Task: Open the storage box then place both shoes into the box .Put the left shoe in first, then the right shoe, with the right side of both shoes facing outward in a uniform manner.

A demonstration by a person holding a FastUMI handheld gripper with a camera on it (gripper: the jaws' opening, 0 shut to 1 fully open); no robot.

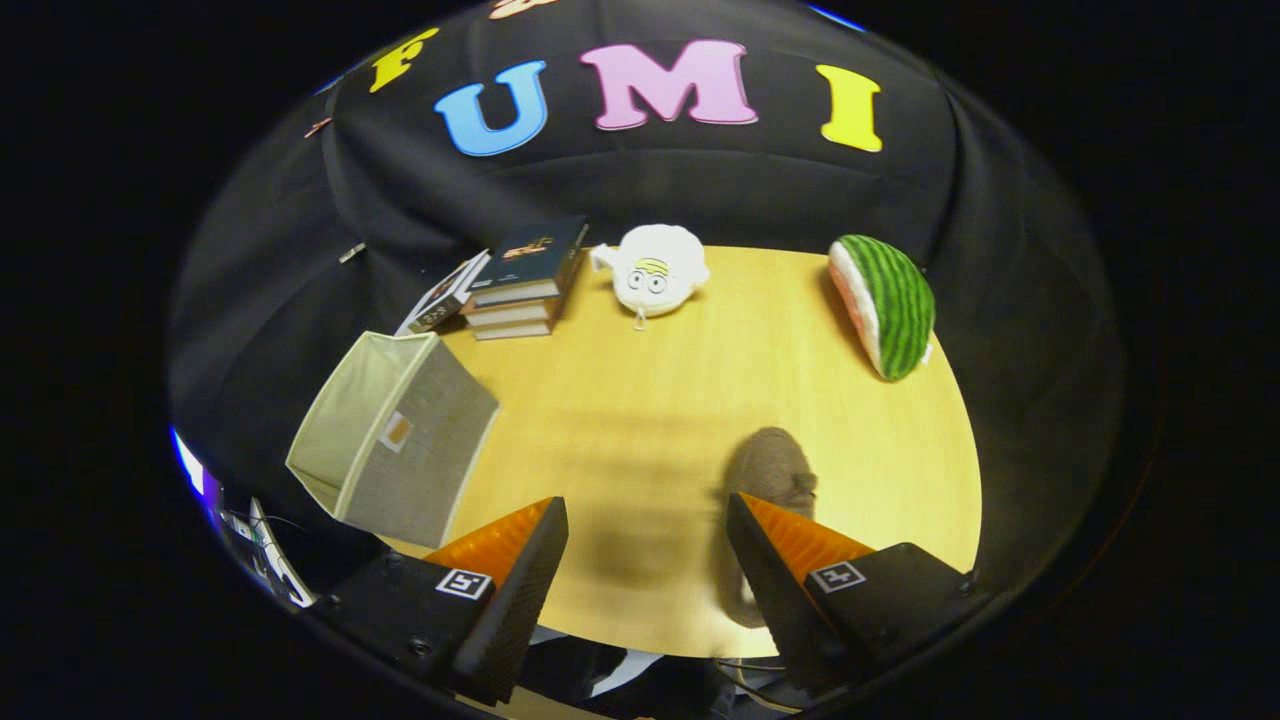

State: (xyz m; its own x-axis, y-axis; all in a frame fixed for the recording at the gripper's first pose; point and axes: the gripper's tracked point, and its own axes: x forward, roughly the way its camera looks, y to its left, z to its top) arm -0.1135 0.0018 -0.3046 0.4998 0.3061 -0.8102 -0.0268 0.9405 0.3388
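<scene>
Your jaws [647,560] stand wide apart and grip nothing, poised above the near edge of the worktop [650,400]. The storage box [395,435] sits at the worktop's left edge, tipped so its open mouth faces up and outward; it looks already open, so go for a shoe. One brown shoe [772,475] lies just ahead of your right finger, partly hidden behind it; blur makes it hard to say whether it is the left or right shoe, so check first. Bring the jaws across the shoe's narrow middle, close firmly, and lift clear before swinging toward the box. Keep away from the books [520,280], plush toy [655,270] and watermelon toy [885,305] along the far edge.
</scene>
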